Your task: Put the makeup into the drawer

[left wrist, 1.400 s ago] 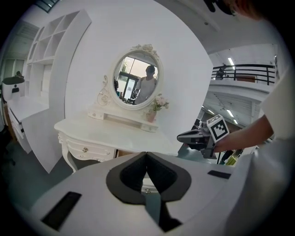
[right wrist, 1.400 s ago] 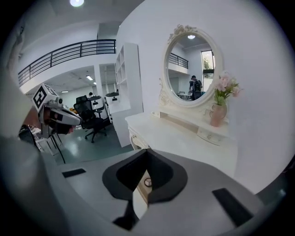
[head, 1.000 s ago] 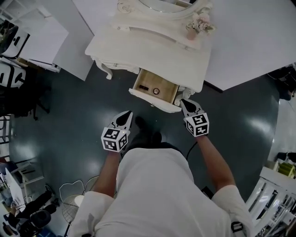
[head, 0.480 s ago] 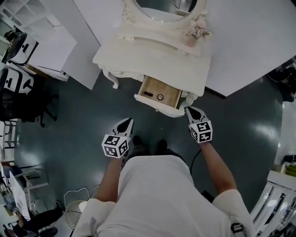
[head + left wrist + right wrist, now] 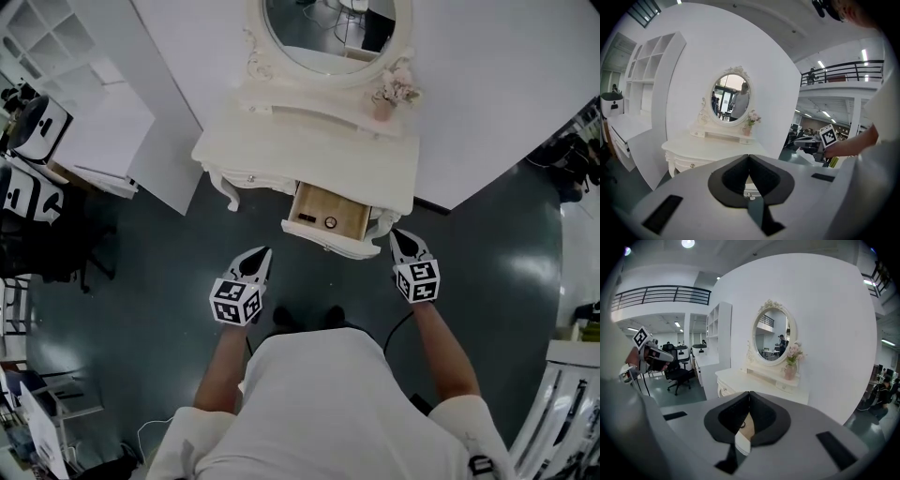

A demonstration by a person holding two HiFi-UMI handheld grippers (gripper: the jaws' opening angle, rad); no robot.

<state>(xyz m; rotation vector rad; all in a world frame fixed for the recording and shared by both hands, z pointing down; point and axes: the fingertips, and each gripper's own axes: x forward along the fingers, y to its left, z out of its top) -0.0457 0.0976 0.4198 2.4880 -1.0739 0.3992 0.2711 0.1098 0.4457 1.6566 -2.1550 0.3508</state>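
Observation:
A white vanity table (image 5: 309, 155) with an oval mirror (image 5: 328, 33) has one drawer (image 5: 349, 223) pulled open, its wooden inside showing. In it lie a small dark makeup item (image 5: 307, 218) and a round one (image 5: 330, 222). My right gripper (image 5: 398, 233) is shut and empty, with its tips just right of the drawer's front corner. My left gripper (image 5: 262, 252) is also shut and empty, over the floor in front of the table and left of the drawer. The right gripper view shows the drawer (image 5: 749, 425) through the shut jaws of the right gripper (image 5: 749, 393). The left gripper (image 5: 748, 156) points at the table.
A pink flower vase (image 5: 384, 98) stands on the table's back shelf. White shelving and a desk (image 5: 84, 122) stand at the left, with black chairs (image 5: 28, 202) beyond. A white curved wall (image 5: 487, 94) backs the table. The floor (image 5: 141, 272) is dark.
Both grippers have risen a little and stay shut. The head view now takes in the whole mirror, and the table and open drawer sit lower in it.

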